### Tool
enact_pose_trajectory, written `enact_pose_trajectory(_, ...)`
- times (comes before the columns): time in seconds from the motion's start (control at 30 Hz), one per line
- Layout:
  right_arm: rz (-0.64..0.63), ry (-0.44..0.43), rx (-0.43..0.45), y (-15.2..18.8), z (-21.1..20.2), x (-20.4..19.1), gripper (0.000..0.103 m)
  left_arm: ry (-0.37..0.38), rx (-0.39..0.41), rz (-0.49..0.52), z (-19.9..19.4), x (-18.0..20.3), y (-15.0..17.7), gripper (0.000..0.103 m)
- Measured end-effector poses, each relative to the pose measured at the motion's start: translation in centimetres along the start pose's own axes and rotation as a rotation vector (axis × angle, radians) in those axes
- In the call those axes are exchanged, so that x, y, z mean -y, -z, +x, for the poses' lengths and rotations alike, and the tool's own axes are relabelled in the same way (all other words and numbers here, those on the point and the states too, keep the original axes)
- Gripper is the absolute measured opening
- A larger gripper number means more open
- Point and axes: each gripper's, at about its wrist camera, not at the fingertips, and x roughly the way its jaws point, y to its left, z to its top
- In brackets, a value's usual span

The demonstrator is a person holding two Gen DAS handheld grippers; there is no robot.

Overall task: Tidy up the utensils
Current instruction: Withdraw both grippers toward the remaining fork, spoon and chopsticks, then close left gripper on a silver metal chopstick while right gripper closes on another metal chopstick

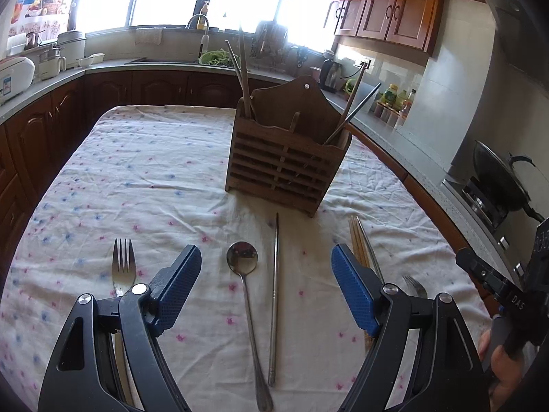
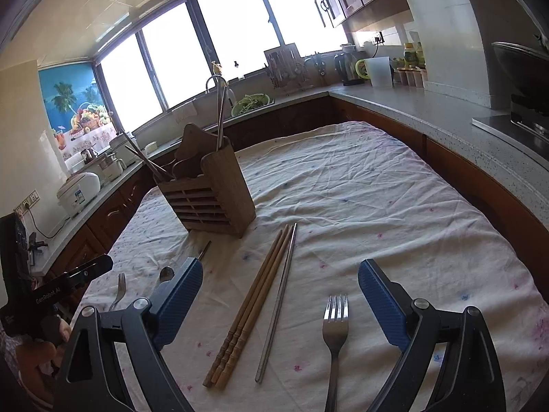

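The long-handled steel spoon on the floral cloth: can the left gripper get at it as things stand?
Probably yes. The long-handled steel spoon lies flat between the open jaws of the left gripper, with nothing on top. A single steel chopstick lies close alongside, apart from it, and might get pinched too.

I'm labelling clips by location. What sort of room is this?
A home kitchen, most likely: a sink with faucet under the windows, wooden wall cabinets, and a wok on a gas stove beside the cloth-covered table.
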Motion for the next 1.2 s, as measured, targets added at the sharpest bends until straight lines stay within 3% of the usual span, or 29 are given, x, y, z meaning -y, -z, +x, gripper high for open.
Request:
enact_pose_trajectory(0.23,0.004,0.001,-0.033,0.7,0.6,0.5,0.091,-0.004,-0.034,0.008,0.8,0.4,0.7,0.080)
enact_pose_trajectory(0.4,0.000,-0.001,-0.048,0.4,1.1,0.5,0.079,-0.004,-0.046,0.020,1.4,0.7,0.4,0.080)
enact_pose_trajectory(0.63,0.002,-0.004,-0.099,0.2,2.7,0.6,0.054,0.003,-0.086,0.024,3.1,0.7,0.1,0.079)
enact_pose_trajectory(0.97,-0.010,-0.008,-0.193,-1.0,6.8,0.2,0.039,0.011,-0.171,0.081,6.7,1.4,-1.1,0.048)
enact_pose_trajectory(1.2,-0.019,0.012,-0.276,-2.0,11.1,0.3,0.037,0.016,-0.214,0.105,9.8,1.8,-2.7,0.039)
